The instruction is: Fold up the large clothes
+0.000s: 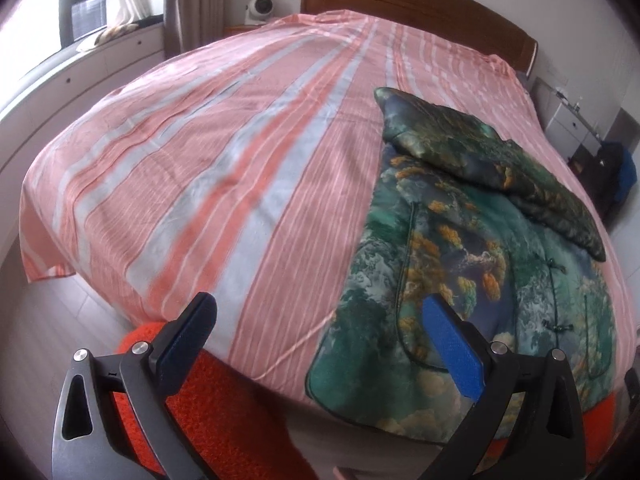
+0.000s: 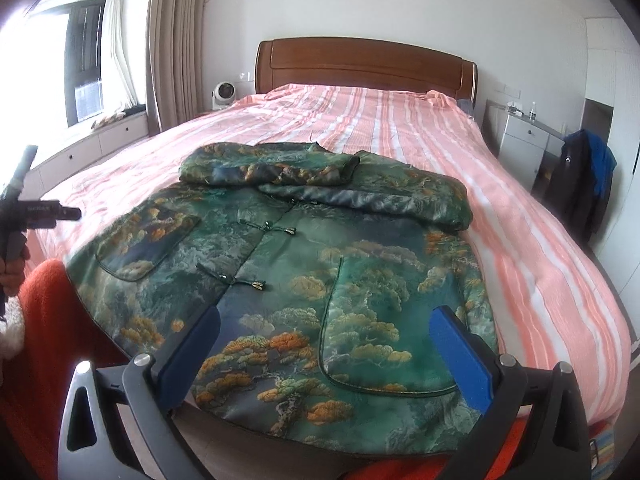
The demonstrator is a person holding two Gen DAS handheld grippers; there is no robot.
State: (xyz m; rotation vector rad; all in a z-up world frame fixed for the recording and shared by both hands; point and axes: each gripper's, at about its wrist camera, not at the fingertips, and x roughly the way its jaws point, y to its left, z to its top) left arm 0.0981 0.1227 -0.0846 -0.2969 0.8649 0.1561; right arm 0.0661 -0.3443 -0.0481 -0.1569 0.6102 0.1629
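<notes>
A large green jacket point(image 2: 288, 264) with a gold and blue landscape print lies front up at the near end of the bed, both sleeves folded across its top point(image 2: 280, 172). It shows at the right in the left wrist view point(image 1: 460, 264). My left gripper point(image 1: 320, 316) is open and empty, above the bed's near edge, left of the jacket. My right gripper point(image 2: 324, 328) is open and empty, just above the jacket's hem. The left gripper's body also shows at the left edge of the right wrist view point(image 2: 36, 212).
The bed carries a pink and grey striped sheet point(image 1: 224, 152) and a wooden headboard point(image 2: 360, 64). An orange knitted sleeve point(image 1: 208, 420) is below the left gripper. A white fan point(image 2: 224, 94), window bench point(image 2: 100, 140), a white nightstand point(image 2: 524, 136) and hanging dark clothes point(image 2: 580, 184) flank the bed.
</notes>
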